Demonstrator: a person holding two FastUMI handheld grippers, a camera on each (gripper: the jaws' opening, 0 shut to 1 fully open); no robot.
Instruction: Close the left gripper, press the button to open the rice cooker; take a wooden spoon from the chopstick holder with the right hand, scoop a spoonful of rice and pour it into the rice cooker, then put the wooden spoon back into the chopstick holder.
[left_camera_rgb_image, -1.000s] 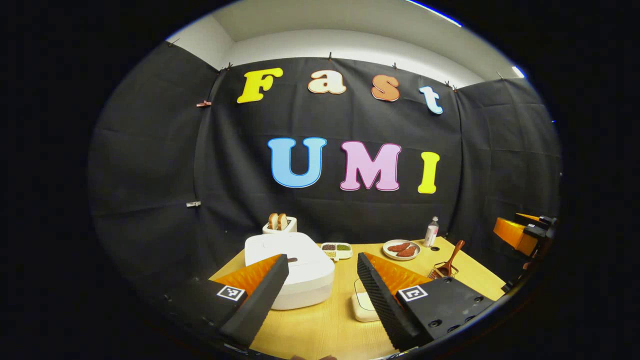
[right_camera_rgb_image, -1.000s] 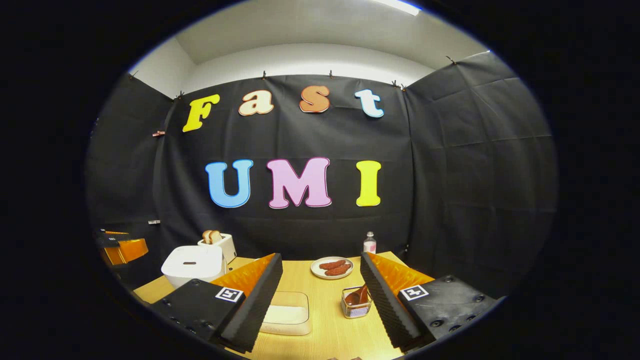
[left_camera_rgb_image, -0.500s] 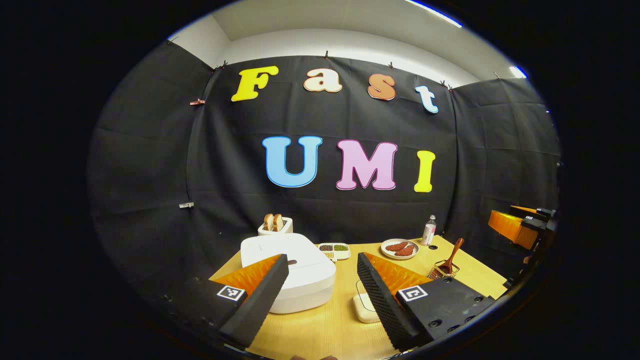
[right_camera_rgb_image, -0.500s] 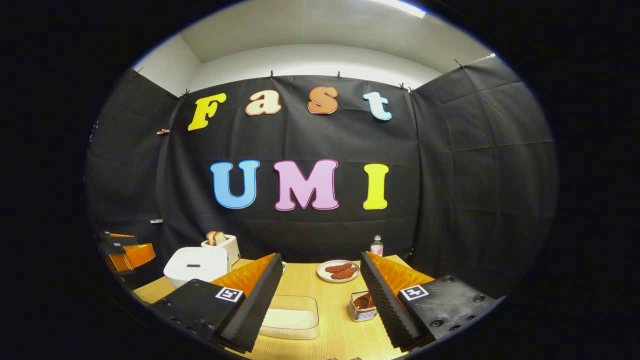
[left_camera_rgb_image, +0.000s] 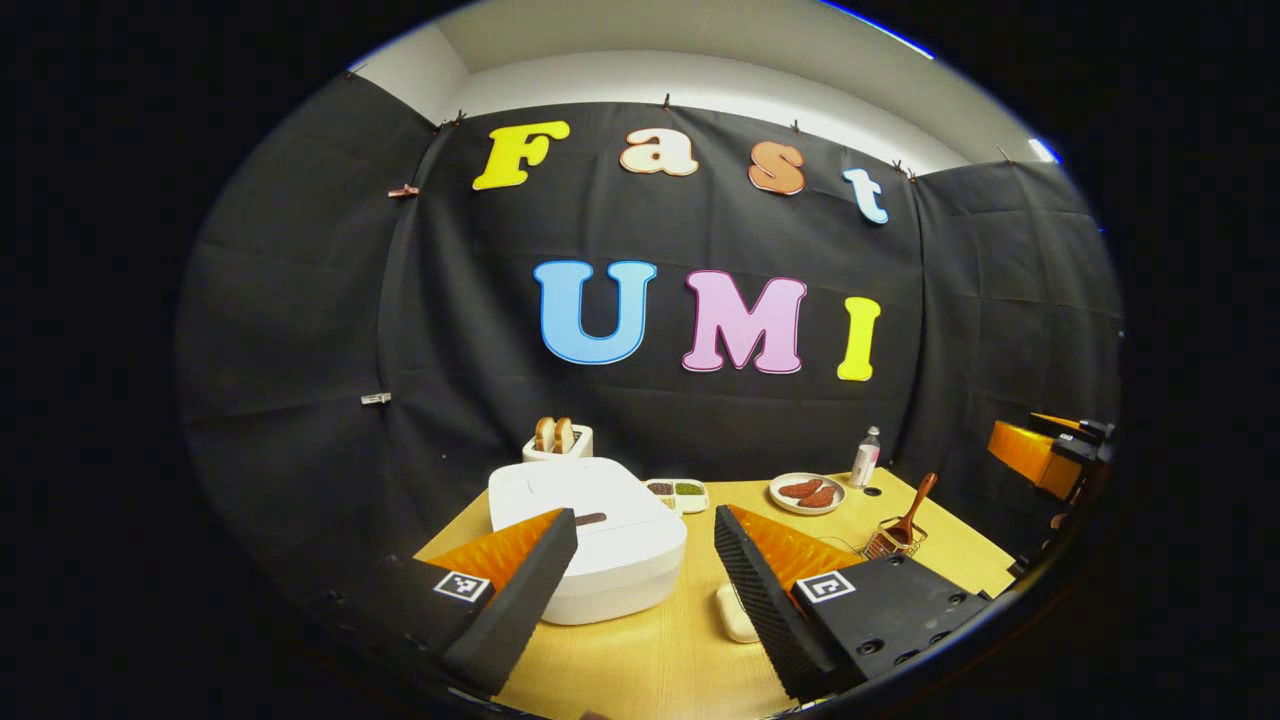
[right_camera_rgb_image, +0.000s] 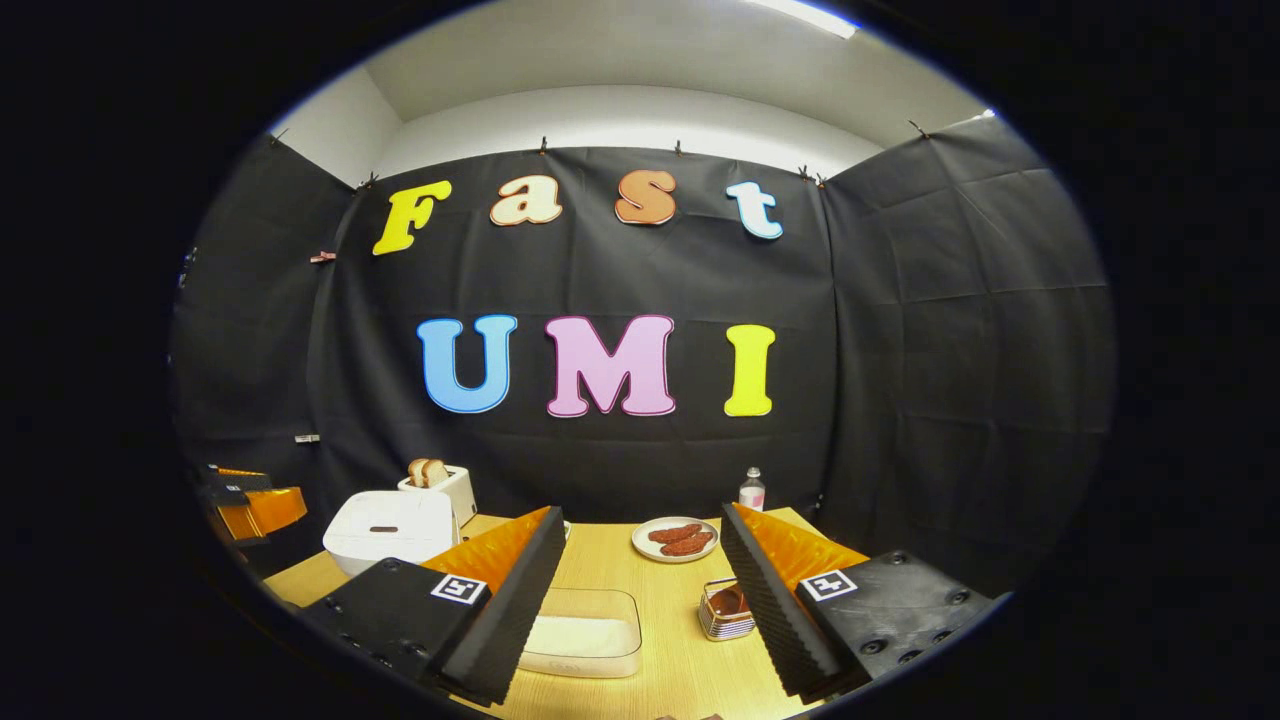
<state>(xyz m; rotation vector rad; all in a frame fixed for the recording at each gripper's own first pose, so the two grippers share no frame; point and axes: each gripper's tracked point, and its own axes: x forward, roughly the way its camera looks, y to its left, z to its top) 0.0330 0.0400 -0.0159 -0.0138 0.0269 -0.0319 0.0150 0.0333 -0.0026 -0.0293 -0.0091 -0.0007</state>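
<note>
A white rice cooker (left_camera_rgb_image: 600, 545) stands lid-down on the wooden table (left_camera_rgb_image: 640, 670), its dark button slot (left_camera_rgb_image: 590, 519) on top. My left gripper (left_camera_rgb_image: 643, 518) hovers open just in front of it, holding nothing. The wooden spoon (left_camera_rgb_image: 912, 508) leans in the wire chopstick holder (left_camera_rgb_image: 893, 543) to the right. A clear box of rice (right_camera_rgb_image: 585, 635) lies between the open fingers of my right gripper (right_camera_rgb_image: 642, 516). The holder (right_camera_rgb_image: 722, 612) stands beside that gripper's right finger, which partly covers it. The cooker (right_camera_rgb_image: 388, 528) appears at left in the right gripper view.
Behind the cooker are a toaster with bread (left_camera_rgb_image: 558, 440) and a small dish of grains (left_camera_rgb_image: 677, 491). A plate of sausages (right_camera_rgb_image: 675, 540) and a small bottle (right_camera_rgb_image: 751, 492) sit at the back. The other gripper (left_camera_rgb_image: 1045, 455) hangs off the table's right side.
Both grippers stay open. The left gripper view has drifted, so the cooker sits a little more to the right between its fingers. The right gripper view has shifted only slightly.
</note>
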